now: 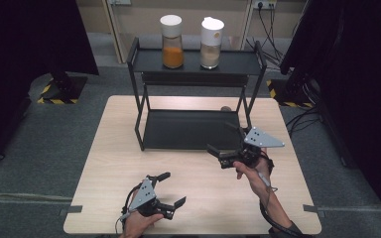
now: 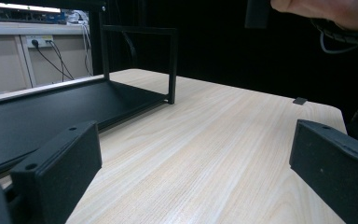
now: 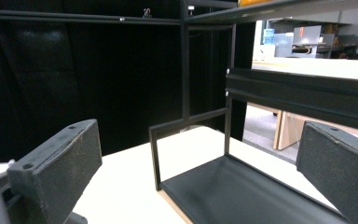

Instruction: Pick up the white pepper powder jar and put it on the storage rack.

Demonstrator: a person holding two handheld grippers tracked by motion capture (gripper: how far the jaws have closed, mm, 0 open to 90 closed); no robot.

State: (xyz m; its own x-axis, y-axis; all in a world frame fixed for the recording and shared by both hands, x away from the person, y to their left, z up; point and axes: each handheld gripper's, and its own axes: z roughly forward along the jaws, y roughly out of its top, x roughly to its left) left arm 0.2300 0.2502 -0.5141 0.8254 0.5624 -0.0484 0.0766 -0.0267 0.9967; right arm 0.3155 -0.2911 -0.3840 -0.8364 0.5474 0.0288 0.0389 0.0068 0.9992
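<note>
Item: two-tier black rack [image 1: 197, 74] at the far middle of the tabletop [image 1: 109, 163]. Upper shelf: we count two white-capped jars, one with orange contents [image 1: 172, 41], one with pale brown contents [image 1: 211, 43], upright, side by side and apart. Lower shelf [image 1: 191, 129]: bare.

Left gripper [image 1: 170, 189]: held low over the near tabletop, jaws spread wide, nothing between them (its own view looks across bare wood toward the rack's lower shelf).

Right gripper [image 1: 226, 140]: held at the rack's near right corner, level with the lower shelf, jaws likewise wide apart and empty, well short of the jars.

Status, in our judgement: both jars shelved and neither gripper holding anything, so either placing is finished or taking down has not started; we cannot tell which.
</note>
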